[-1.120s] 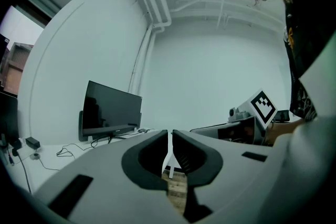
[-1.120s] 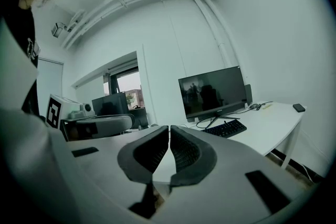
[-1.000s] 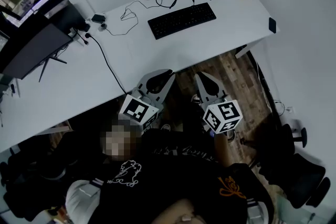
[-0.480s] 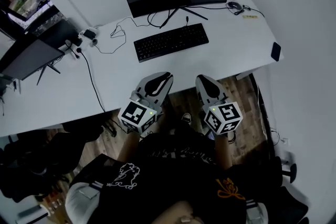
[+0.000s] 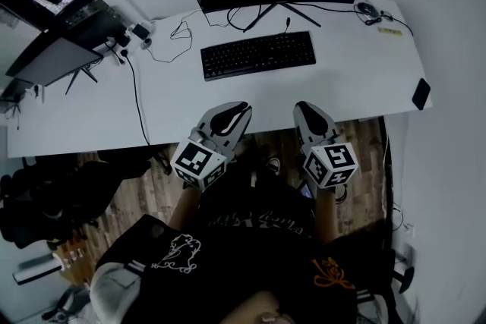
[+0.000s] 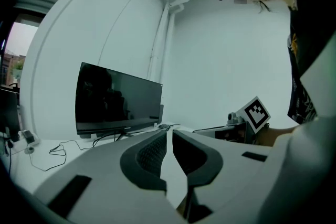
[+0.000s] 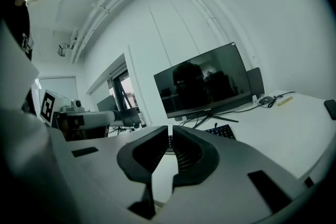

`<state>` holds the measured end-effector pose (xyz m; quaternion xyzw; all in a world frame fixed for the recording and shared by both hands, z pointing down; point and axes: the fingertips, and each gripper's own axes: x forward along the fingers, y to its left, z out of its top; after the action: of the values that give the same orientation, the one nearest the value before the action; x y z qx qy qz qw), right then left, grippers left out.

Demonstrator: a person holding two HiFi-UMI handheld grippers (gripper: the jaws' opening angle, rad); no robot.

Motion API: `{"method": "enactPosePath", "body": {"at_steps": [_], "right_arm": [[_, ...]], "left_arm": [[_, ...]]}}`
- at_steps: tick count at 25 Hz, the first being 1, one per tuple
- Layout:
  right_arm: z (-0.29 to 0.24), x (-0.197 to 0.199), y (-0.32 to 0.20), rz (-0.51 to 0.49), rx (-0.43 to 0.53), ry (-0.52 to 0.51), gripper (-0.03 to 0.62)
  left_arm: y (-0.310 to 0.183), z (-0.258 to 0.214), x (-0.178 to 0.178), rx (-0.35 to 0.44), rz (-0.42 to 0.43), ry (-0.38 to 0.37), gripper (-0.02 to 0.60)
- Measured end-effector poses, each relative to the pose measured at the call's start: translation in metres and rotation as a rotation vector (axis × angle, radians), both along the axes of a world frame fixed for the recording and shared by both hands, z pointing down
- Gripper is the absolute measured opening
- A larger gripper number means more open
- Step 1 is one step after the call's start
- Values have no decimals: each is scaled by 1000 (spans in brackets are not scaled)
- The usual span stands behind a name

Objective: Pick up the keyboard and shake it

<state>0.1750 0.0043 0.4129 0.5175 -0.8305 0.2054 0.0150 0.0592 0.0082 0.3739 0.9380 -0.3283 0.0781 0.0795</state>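
The black rectangular keyboard [image 5: 258, 55] lay untouched on the white tabletop [image 5: 364, 64]. The left gripper [image 5: 240, 109] and right gripper [image 5: 304, 108] hovered at the near edge, fingers clenched empty, seemingly aligned with its two ends.

Black shirt [image 5: 254, 269], white and orange prints; grey left tongs [image 5: 238, 110], right tongs [image 5: 304, 108].
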Motion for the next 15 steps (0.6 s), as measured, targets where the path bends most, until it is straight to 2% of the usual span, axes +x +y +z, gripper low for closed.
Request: {"method": "enactPosePath", "body": {"at_steps": [5, 7, 13, 15], "right_arm": [[29, 10, -28, -19, -51, 22, 25], [39, 13, -41, -20, -68, 35, 29], [74, 29, -90, -9, -137, 33, 71], [88, 35, -109, -12, -155, 71, 81]], "left_arm": [[-19, 21, -20, -62, -46, -47, 38], [-33, 26, -30, -61, -60, -66, 38], [-100, 53, -59, -57, -108, -81, 43], [-126, 67, -72, -76, -113, -91, 80]]}}
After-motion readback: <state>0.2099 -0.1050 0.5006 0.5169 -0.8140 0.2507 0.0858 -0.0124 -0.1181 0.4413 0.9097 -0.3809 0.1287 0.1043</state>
